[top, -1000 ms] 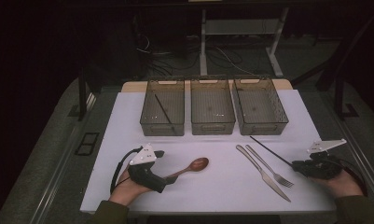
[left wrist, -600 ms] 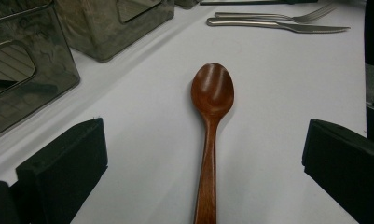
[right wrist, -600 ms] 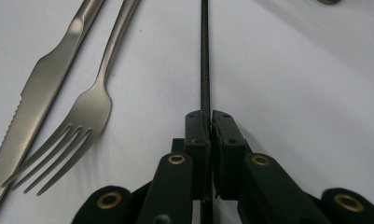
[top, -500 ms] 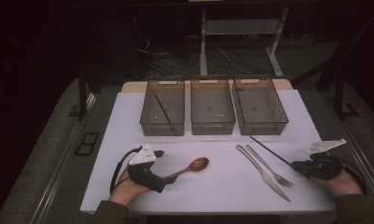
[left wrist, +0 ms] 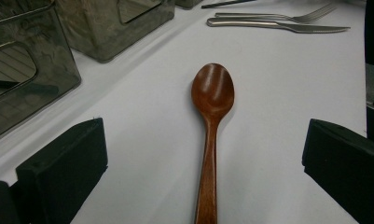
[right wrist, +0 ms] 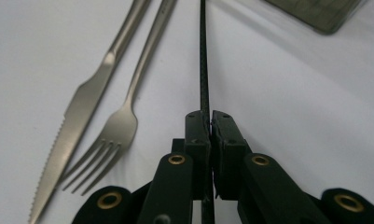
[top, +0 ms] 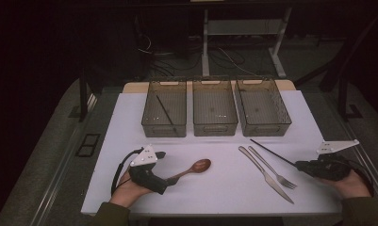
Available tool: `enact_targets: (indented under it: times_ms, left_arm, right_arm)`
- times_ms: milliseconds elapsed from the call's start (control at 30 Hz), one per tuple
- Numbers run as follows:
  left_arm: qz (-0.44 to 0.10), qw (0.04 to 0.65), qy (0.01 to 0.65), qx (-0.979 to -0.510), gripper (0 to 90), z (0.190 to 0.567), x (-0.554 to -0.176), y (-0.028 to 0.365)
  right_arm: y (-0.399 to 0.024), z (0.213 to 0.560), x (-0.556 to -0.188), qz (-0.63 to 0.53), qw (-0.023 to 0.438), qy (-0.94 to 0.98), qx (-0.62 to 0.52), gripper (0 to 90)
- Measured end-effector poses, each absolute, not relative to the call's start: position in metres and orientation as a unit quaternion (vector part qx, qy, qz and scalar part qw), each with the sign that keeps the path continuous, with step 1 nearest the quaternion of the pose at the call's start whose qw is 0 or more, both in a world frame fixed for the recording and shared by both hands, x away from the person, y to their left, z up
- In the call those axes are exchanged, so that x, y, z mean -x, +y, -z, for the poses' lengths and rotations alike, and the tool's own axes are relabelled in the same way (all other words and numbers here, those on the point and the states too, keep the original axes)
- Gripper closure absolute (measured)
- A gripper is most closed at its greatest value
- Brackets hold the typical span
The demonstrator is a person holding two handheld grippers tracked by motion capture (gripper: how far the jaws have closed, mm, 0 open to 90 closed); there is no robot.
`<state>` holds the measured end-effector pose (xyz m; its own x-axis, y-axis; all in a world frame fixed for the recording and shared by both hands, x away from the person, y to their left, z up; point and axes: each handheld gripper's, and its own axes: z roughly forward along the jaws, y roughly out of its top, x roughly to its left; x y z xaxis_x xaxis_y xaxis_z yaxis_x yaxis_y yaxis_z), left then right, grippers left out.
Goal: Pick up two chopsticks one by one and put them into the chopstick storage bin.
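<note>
Black carbon chopstick [right wrist: 204, 56] sits clamped between my right gripper's [right wrist: 209, 128] closed jaws, low on the white table [top: 130, 117] beside the fork [right wrist: 128, 93] and knife [right wrist: 82, 112]. My left gripper [left wrist: 205, 158] stands wide apart around the wooden spoon's [left wrist: 212, 93] handle, touching nothing.

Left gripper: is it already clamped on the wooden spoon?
No, the left gripper's fingers stand wide apart either side of the spoon handle.
</note>
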<state>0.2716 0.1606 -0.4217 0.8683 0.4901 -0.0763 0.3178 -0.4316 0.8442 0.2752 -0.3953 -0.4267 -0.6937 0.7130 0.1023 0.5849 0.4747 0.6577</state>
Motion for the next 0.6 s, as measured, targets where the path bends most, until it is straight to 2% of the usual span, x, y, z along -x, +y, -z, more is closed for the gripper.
enact_targets:
  times_ms: [600]
  left_arm:
    - [-0.091,0.475,0.239,-0.842,0.0,0.421,-0.272,0.161]
  right_arm:
    - [-0.398,0.408,-0.268,-0.408,0.102,0.828,-0.370,86.0]
